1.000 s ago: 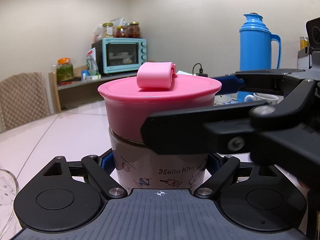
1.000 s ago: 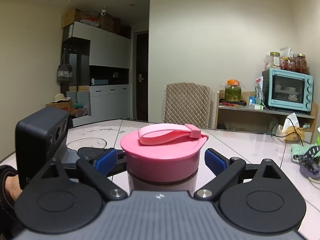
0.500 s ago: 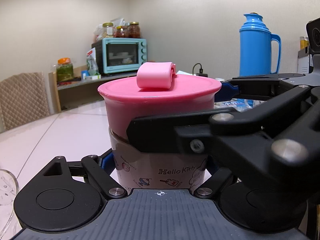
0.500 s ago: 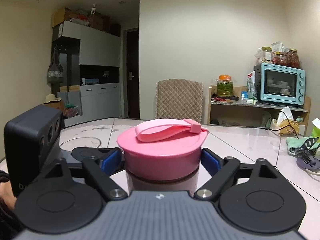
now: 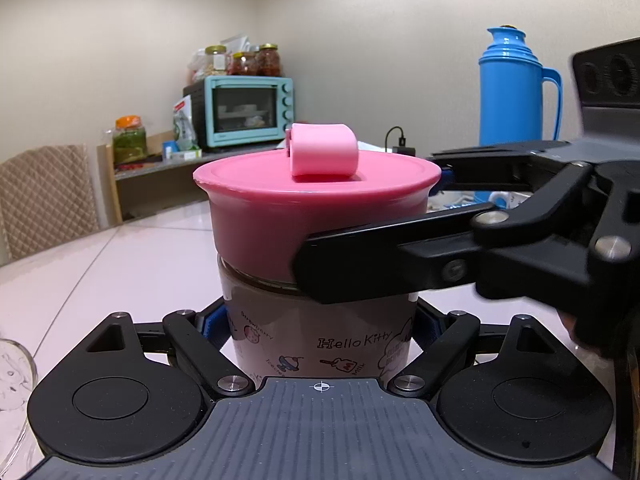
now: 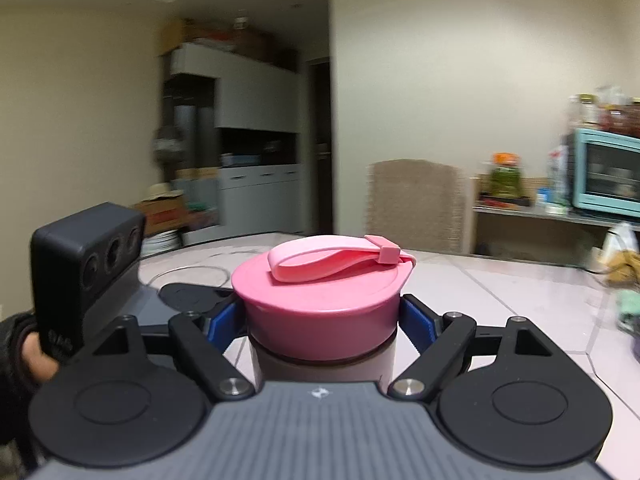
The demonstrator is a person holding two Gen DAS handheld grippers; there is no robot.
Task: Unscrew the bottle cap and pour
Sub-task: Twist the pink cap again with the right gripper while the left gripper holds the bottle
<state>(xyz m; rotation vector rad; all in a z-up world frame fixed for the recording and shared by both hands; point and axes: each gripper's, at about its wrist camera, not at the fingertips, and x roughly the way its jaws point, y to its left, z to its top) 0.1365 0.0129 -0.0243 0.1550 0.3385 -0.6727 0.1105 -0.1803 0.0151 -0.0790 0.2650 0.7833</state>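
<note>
Left wrist view: my left gripper (image 5: 320, 324) level, clamped on Hello Kitty bottle (image 5: 320, 332).
Right wrist view: my right gripper (image 6: 322, 320) level, closed around pink cap (image 6: 320, 300).

The bottle (image 5: 320, 336) is standing up straight on the bench, showing little cartoon pictures and the words "Hello Kitty." Its big pink cap (image 5: 316, 208) is sitting on top, wearing a pink loop strap (image 6: 336, 260).

left gripper (image 5: 320, 320): showing matte black linkage arms, silver pivot screws, blue pads on the jaws, grey ribbed base bearing a white crosshair mark | right gripper (image 6: 322, 320): wearing the same black links, round black discs, blue pads, small white emblem | left hand (image 6: 28, 356): wearing a dark sleeve, skin showing.
</note>
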